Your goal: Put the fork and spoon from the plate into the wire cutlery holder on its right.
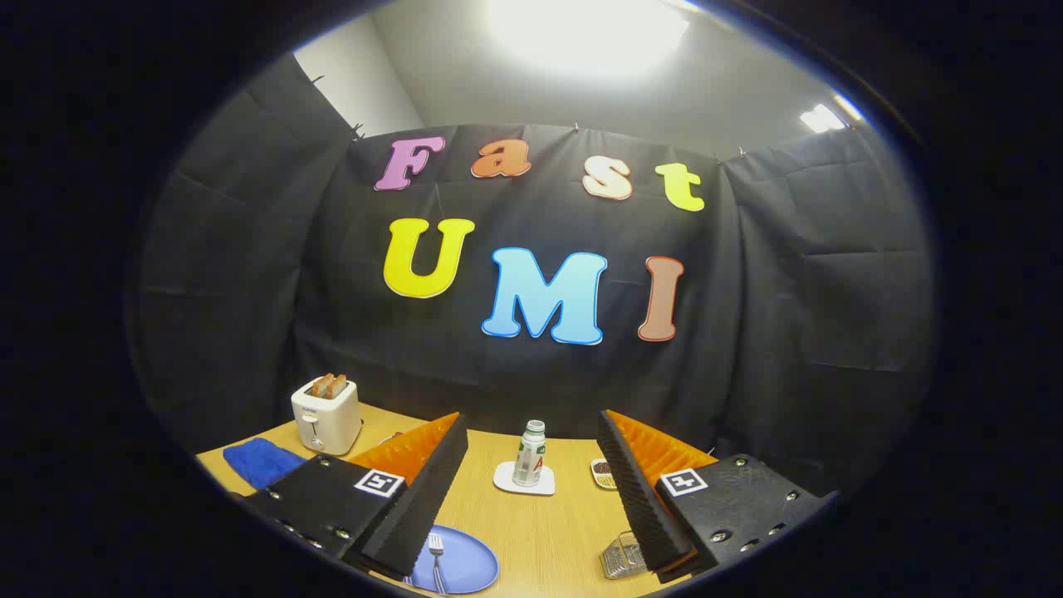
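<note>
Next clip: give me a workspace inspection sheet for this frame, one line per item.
Surface: wooden table.
Job's things: fork lies on blue plate; spoon not made out; wire cutlery holder stands right of the plate.
Clutter: toaster with toast, blue cloth, bottle on a white coaster, small dish.
Grippers: gripper open, above the table, holding nothing.
Cables: nothing seen.
Surroundings: black cloth wall, ceiling light.
</note>
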`<state>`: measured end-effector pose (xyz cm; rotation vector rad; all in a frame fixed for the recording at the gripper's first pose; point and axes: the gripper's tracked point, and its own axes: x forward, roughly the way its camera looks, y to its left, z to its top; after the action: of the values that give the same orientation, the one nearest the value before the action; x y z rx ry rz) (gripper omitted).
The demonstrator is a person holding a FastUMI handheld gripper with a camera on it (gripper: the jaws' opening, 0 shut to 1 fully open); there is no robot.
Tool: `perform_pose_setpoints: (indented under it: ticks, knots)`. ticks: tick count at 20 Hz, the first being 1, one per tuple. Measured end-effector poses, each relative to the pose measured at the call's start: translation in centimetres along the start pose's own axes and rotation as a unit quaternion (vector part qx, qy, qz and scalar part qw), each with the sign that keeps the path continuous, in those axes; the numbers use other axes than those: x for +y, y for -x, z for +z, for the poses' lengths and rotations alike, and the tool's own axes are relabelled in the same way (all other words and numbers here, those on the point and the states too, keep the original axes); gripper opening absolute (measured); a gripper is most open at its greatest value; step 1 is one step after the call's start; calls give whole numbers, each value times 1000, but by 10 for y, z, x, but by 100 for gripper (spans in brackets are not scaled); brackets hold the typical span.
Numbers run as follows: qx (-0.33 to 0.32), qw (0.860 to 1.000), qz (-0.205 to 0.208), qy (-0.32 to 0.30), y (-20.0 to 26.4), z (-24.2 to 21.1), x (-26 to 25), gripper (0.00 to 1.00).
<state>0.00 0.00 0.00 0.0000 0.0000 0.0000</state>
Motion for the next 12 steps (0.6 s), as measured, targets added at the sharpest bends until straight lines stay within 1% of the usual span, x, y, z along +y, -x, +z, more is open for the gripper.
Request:
perform_pose_setpoints:
  ticks: [2, 7, 9, 12]
  knots:
    - [2, 1000, -1, -2, 1, -1, 0, 96]
    - [14, 999, -30, -2, 0, -4, -19, 96]
    - [12, 999, -42, -3, 2, -3, -27, 96]
    - [5, 999, -48, -13, 3, -2, -29, 96]
